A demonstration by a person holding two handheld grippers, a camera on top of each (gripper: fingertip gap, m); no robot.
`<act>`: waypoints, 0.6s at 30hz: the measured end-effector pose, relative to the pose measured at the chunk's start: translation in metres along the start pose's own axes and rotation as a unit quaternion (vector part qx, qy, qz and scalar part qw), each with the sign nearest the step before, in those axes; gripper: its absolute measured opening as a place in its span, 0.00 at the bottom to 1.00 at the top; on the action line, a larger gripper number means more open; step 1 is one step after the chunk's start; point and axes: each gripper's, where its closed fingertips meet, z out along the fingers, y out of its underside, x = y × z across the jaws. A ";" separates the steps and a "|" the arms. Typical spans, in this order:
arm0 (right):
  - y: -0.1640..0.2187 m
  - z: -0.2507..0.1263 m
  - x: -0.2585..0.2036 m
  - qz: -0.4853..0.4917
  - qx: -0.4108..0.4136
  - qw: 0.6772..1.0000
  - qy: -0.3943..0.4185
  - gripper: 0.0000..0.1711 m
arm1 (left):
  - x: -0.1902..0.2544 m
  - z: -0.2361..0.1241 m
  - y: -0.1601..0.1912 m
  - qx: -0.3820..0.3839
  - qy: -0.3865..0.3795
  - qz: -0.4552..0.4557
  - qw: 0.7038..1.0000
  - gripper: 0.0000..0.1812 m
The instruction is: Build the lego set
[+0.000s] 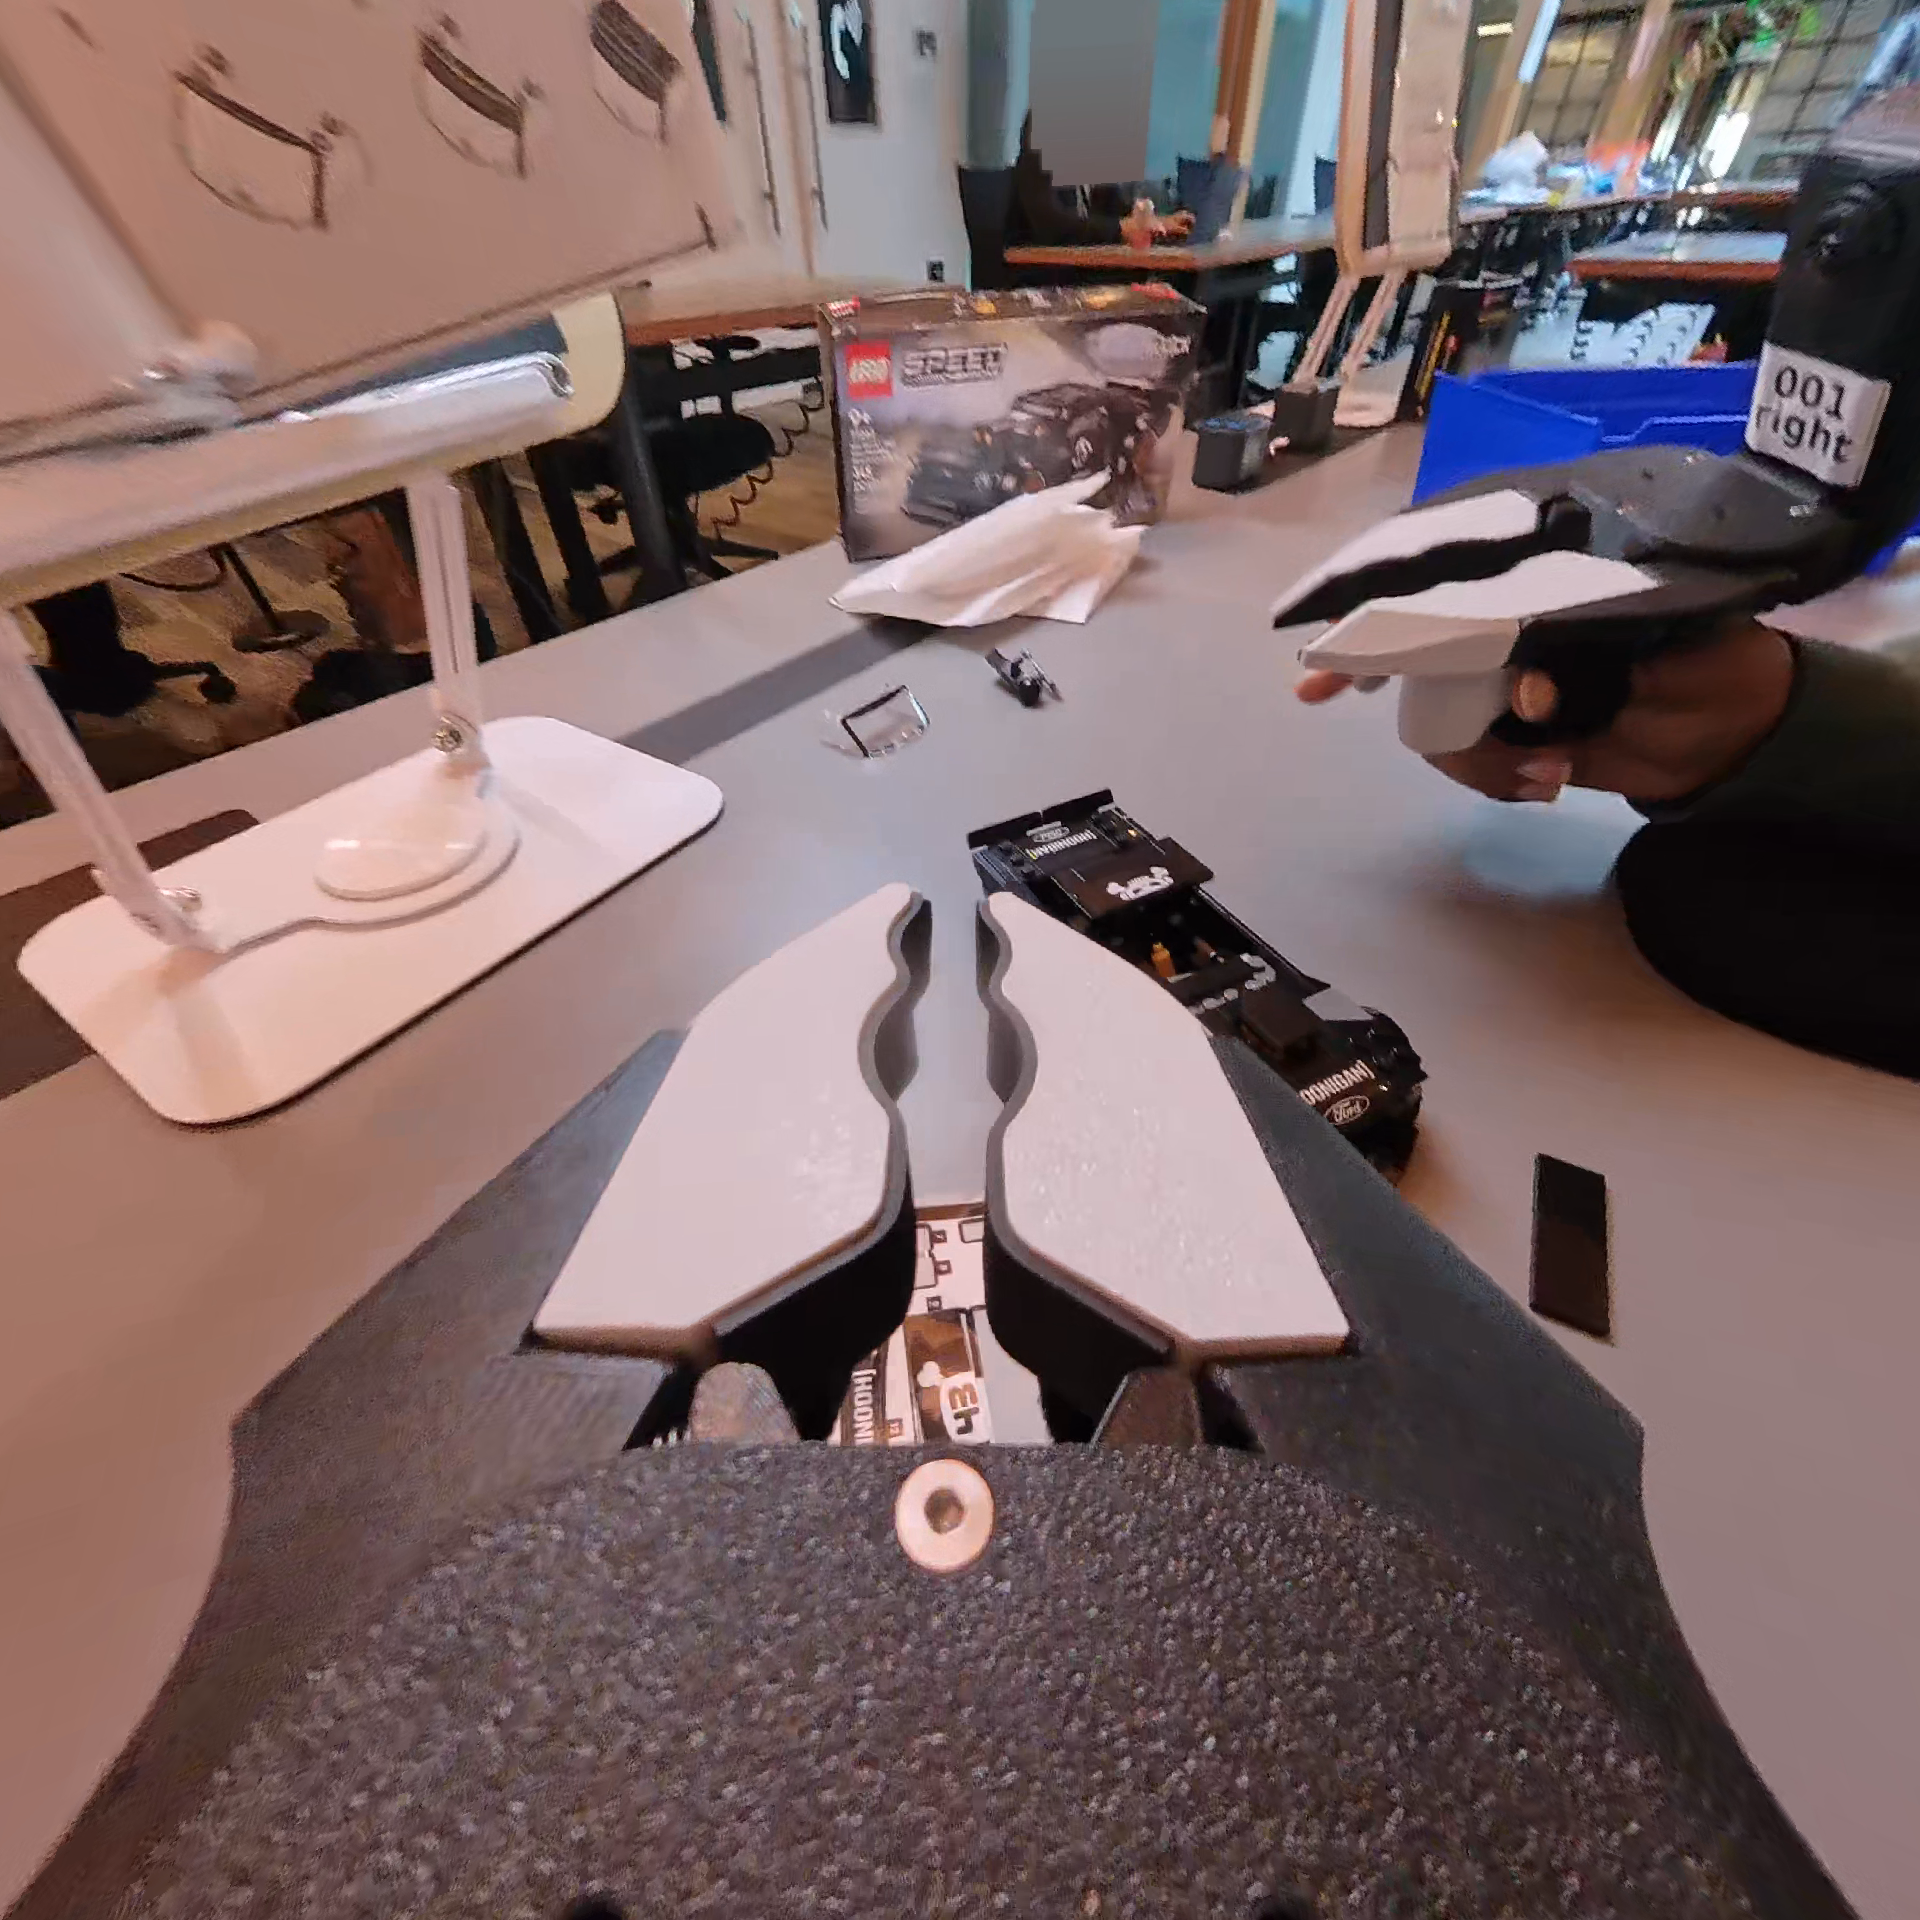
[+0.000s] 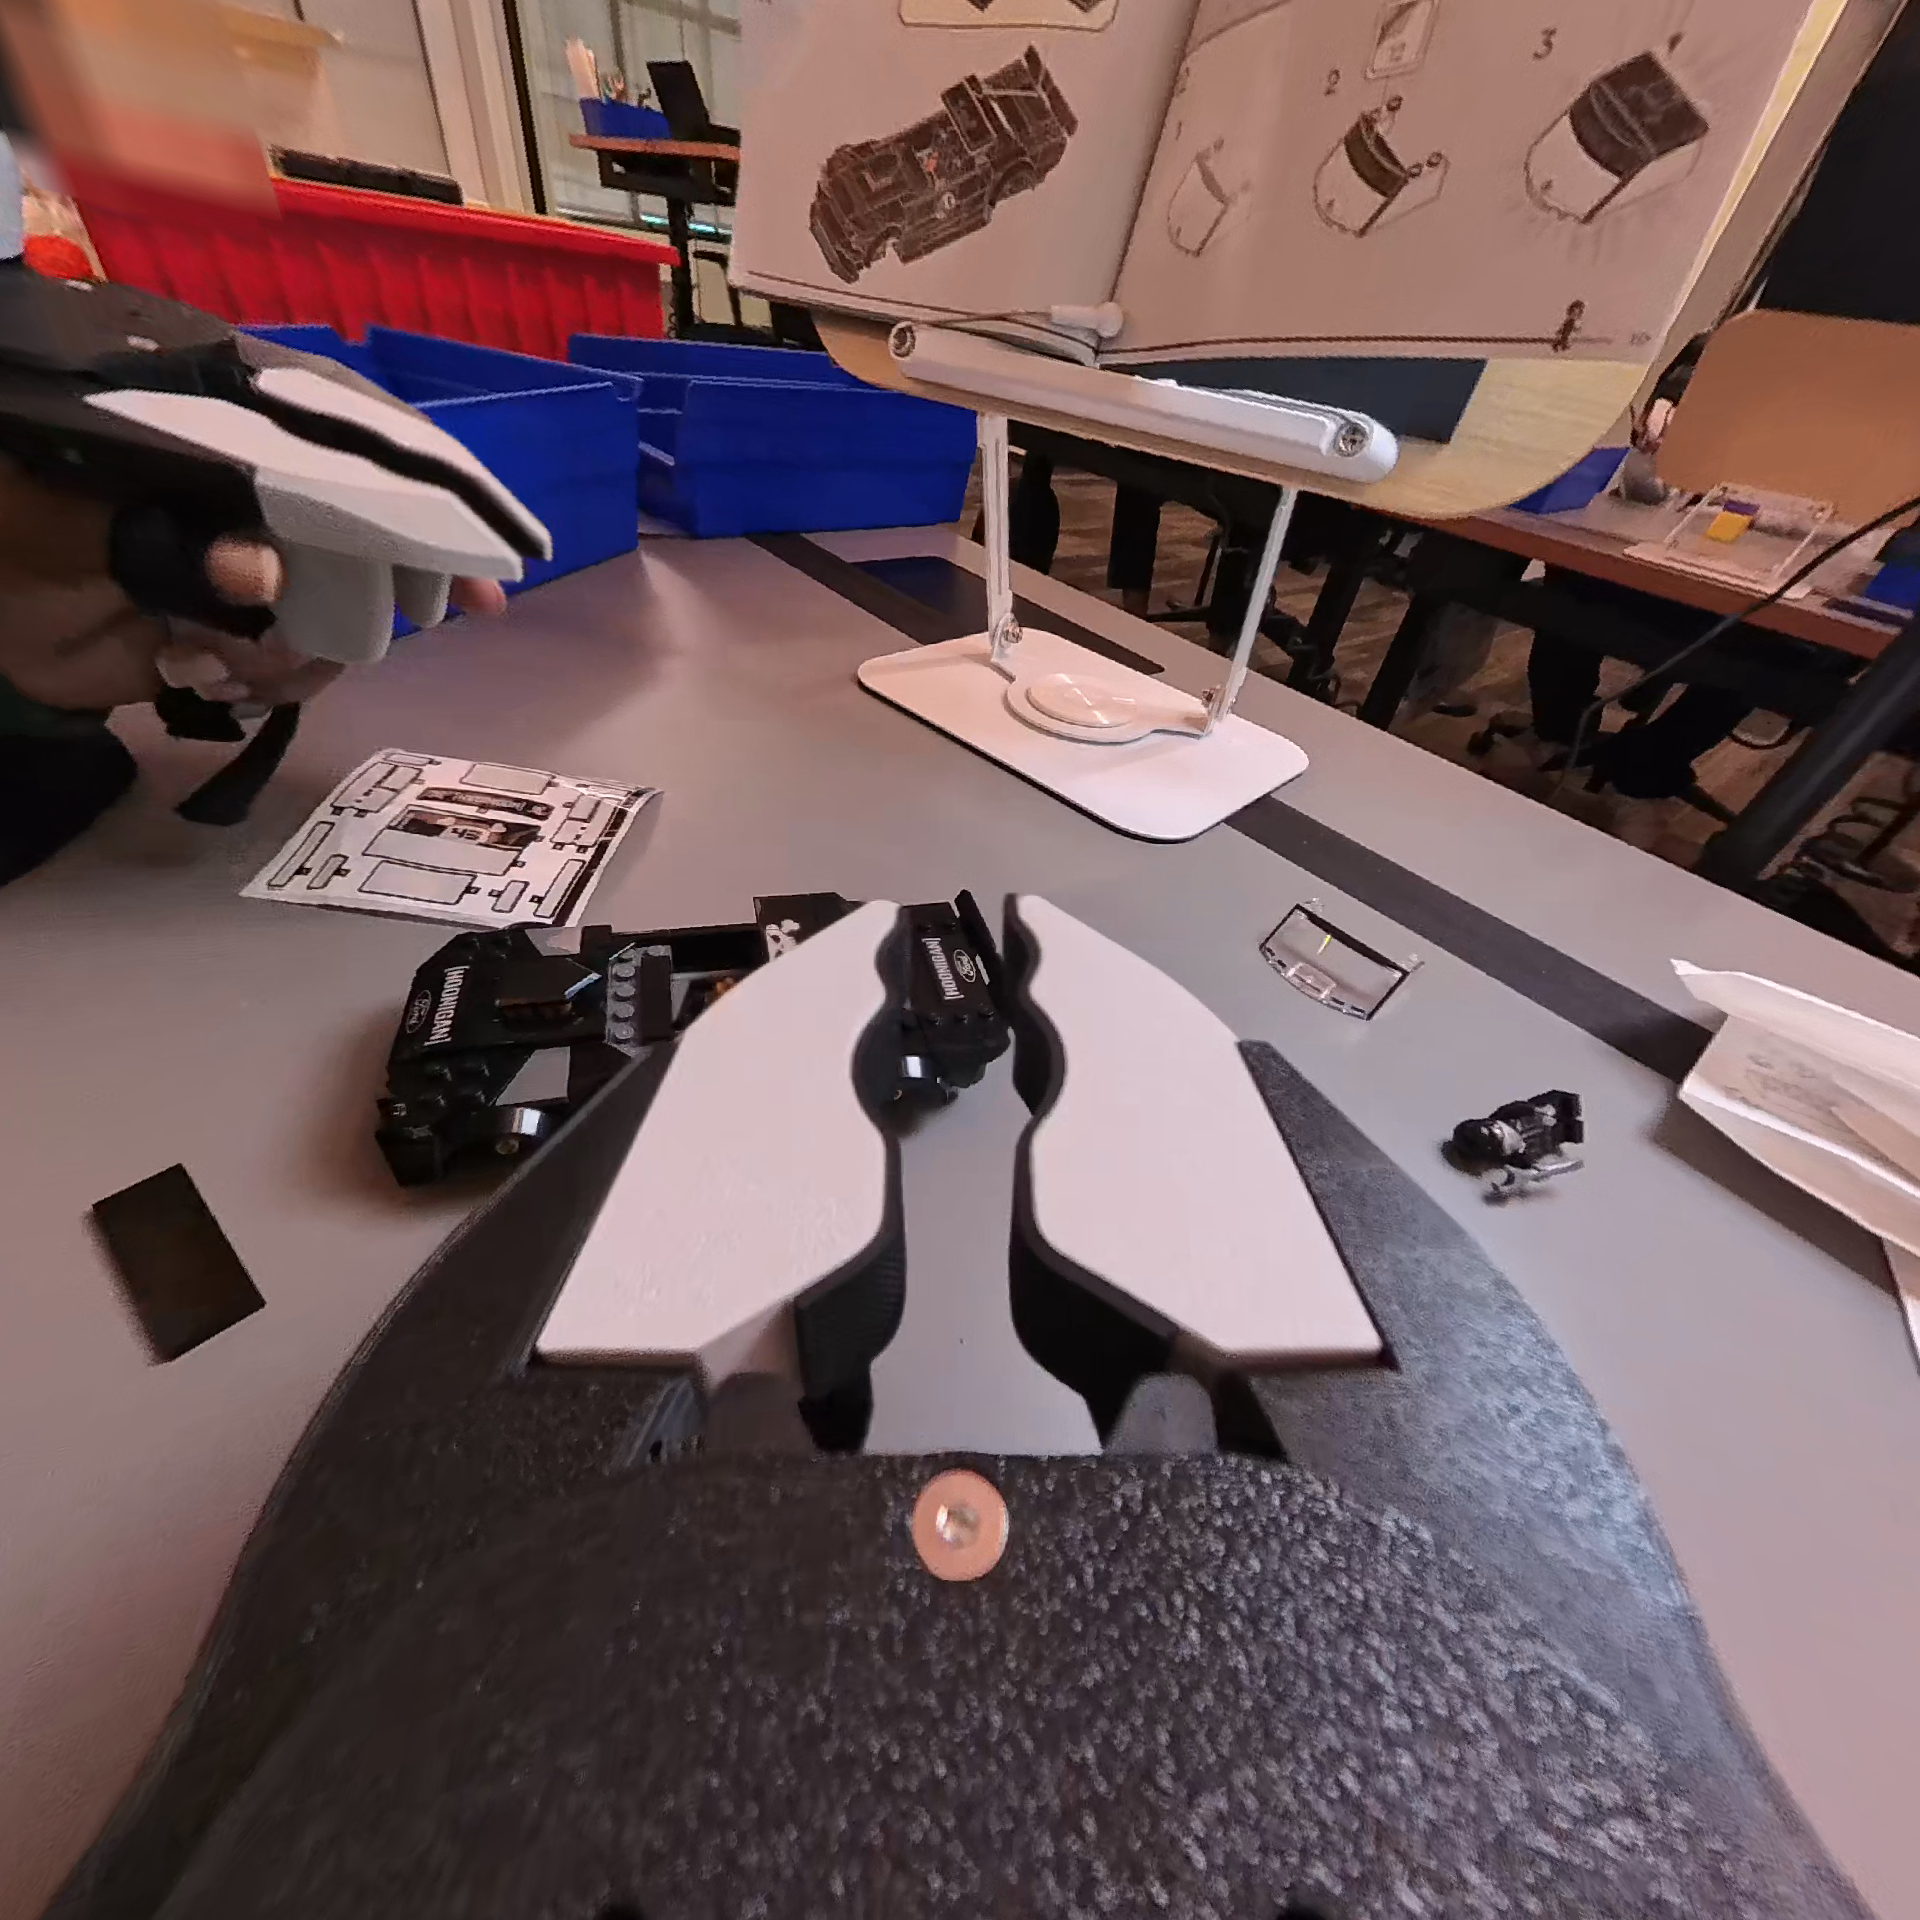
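Observation:
A black lego car (image 1: 1195, 966) lies on the grey table (image 1: 1143, 727), just right of my left gripper (image 1: 951, 909). The left fingers stand a narrow gap apart with only bare table between them. My right gripper (image 1: 1288, 634) is held in the air above and right of the car, its fingers a little apart with nothing between them. In the right wrist view the car (image 2: 488, 1029) lies below my right gripper (image 2: 951, 914), its rear showing through the gap. The left gripper (image 2: 499, 540) hovers at the upper left. A clear windscreen piece (image 2: 1335, 961), a minifigure (image 2: 1522, 1138) and a black flat tile (image 2: 171, 1257) lie loose.
An instruction booklet (image 2: 1143, 156) sits on a white stand (image 2: 1091, 748) at the table's far side. A sticker sheet (image 2: 457, 842) lies near the car. The lego box (image 1: 1008, 416), a white paper bag (image 1: 997, 571) and blue bins (image 2: 727, 447) stand farther off. The gap from one gripper's tips to the other's is roughly 20 centimetres. It is some 15 centimetres from my right tips to the black flat tile (image 2: 171, 1257). It is also in sight in the left wrist view (image 1: 1575, 1200). My right gripper's tips are some 20 centimetres from the minifigure (image 2: 1522, 1138).

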 end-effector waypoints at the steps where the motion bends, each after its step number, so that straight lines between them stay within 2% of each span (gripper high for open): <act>1: -0.001 0.000 -0.001 -0.008 0.002 1.000 0.001 0.07 | -0.001 -0.002 -0.001 0.004 -0.001 -0.001 1.000 0.03; 6: 0.002 0.000 -0.001 -0.019 -0.006 1.000 0.005 0.00 | -0.005 -0.005 -0.004 0.017 -0.001 -0.016 1.000 0.00; 11: 0.004 0.000 0.002 -0.016 -0.012 1.000 0.014 0.00 | -0.015 -0.007 -0.007 0.037 -0.030 0.000 0.999 0.00; 18: 0.005 0.000 0.002 -0.025 -0.015 0.999 0.017 0.00 | -0.044 -0.019 -0.009 0.027 -0.083 0.021 0.996 0.00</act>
